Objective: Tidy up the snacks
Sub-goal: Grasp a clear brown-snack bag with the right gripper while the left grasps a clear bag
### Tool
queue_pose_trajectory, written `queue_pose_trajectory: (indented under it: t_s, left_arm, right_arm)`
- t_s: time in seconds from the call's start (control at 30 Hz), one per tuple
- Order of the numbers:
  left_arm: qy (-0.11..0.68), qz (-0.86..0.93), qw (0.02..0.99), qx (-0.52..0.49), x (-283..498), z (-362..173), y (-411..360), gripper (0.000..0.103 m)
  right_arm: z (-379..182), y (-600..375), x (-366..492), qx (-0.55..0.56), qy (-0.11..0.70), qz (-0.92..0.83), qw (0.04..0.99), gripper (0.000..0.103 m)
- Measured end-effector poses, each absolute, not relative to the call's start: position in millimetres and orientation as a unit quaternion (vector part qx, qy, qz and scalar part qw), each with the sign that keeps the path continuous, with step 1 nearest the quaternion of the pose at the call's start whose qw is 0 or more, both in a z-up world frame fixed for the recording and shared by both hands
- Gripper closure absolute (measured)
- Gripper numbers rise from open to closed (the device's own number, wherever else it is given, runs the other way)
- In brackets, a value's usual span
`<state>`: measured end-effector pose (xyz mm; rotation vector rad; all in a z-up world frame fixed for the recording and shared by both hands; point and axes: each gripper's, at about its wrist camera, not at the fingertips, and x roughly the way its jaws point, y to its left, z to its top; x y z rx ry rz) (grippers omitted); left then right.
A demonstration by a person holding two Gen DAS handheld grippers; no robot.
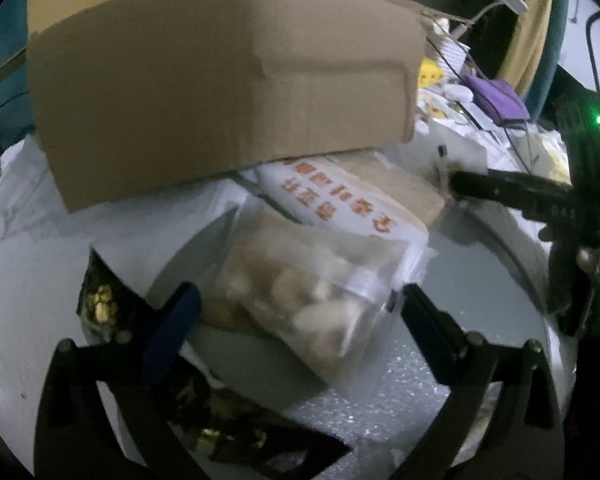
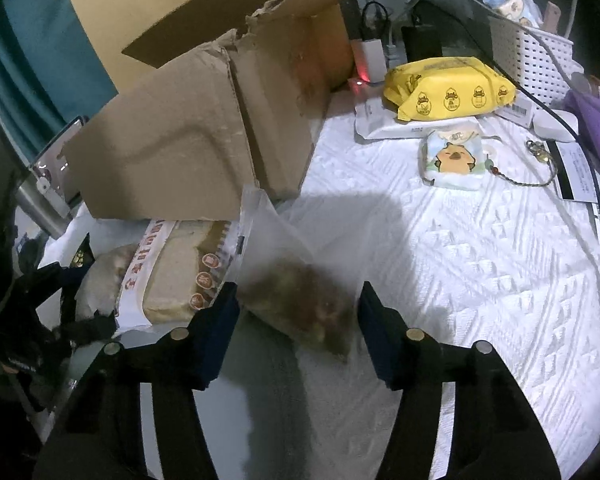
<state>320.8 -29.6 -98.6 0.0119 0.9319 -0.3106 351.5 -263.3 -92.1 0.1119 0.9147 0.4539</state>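
In the left wrist view my left gripper (image 1: 298, 300) stands wide open around a clear bag of pale round snacks (image 1: 300, 292), and its pads do not press on it. A dark packet with gold print (image 1: 104, 308) lies under the left finger. Behind the bag lies a bread pack with red lettering (image 1: 340, 200). In the right wrist view my right gripper (image 2: 298, 308) straddles a clear bag of dark snacks (image 2: 300, 304), with both pads close to the bag's sides and a thin gap on the right. The bread pack (image 2: 172, 276) lies to its left.
An open cardboard box (image 2: 204, 128) lies on its side just behind the snacks, one flap (image 1: 220, 92) hanging over them. On the white quilted cover (image 2: 480, 280) lie a yellow duck-print pack (image 2: 448, 84), a small tissue pack (image 2: 454, 158), a keychain (image 2: 540, 160) and cables. A white basket (image 2: 532, 56) stands at the back right.
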Motion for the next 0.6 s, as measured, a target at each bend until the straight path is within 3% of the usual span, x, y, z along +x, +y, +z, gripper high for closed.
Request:
queue_pose_trajectory:
  t_s: [0.23, 0.6]
  left_arm:
    - [0.43, -0.154, 0.89, 0.007, 312.6, -90.8, -27.7, 0.038]
    - [0.4, -0.162, 0.902, -0.013, 291.9, -64.2, -9.4, 0.049]
  right_arm:
    - [-80.1, -273.1, 343.1, 0.068, 0.419, 0.214, 0.88, 0.044]
    - [-43.3, -282.0, 331.8, 0.075, 0.377, 0.213, 0.898, 0.044]
